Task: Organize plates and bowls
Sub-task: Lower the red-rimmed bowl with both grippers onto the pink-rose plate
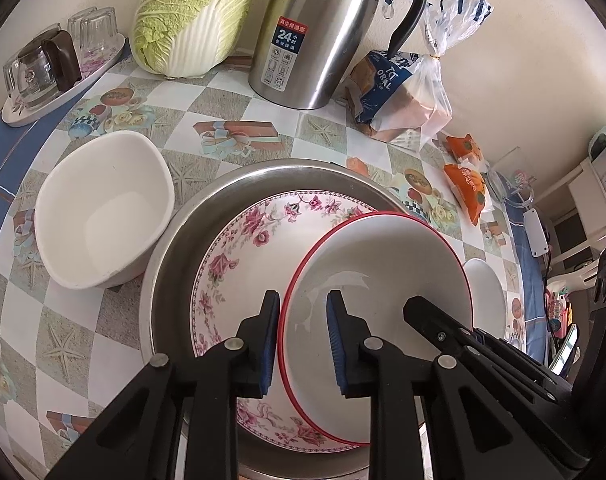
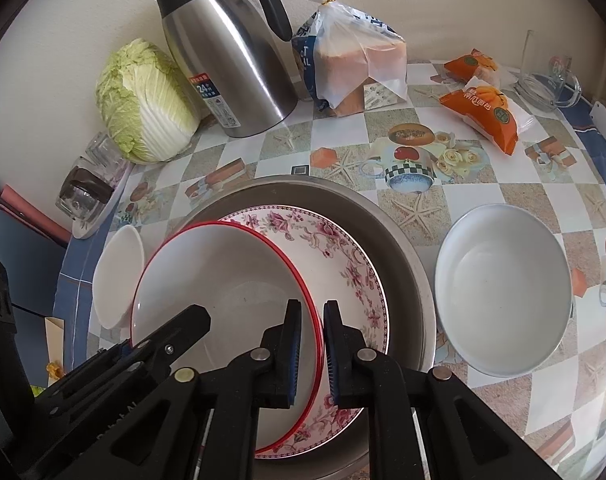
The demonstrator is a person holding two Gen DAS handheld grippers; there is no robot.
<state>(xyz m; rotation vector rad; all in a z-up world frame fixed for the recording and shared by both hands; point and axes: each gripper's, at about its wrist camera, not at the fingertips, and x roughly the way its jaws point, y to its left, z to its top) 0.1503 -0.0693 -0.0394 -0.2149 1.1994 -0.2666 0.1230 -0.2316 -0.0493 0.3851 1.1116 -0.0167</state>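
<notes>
Broadly, the counter (image 1: 115,344), covered in a checked cloth printed with starfish and teacups, carried everything. At its middle sat a wide shallow stainless-steel basin (image 1: 171,252), and inside that lay a round white plate with a pink floral border (image 1: 239,248). Leaning on the plate, tilted rather than flat, was a white bowl with a thin red rim (image 1: 387,264); in the left wrist view it lay toward the right half of the plate.

Both grippers met on this bowl from the near side. The left gripper (image 1: 303,340) had its jaws astride the bowl's left rim, one blue pad outside and one inside, with a gap showing at the inner pad, so I judged it loosely placed, not clamped. The right gripper (image 2: 312,348) straddled the bowl's right rim, its jaws narrow and seemingly pinching the wall. The bowl lay directly ahead of both, between them, neither clearly nearer.

A plain white bowl (image 1: 103,208) stood on the counter just left of the basin, and a pale grey-white round bowl (image 2: 503,292) just right of it. Judging by the tilt, the coming move would be to settle or lift the red-rimmed bowl level.

Against the far wall stood a steel thermos jug (image 1: 323,32) and a napa cabbage (image 1: 191,12).
</notes>
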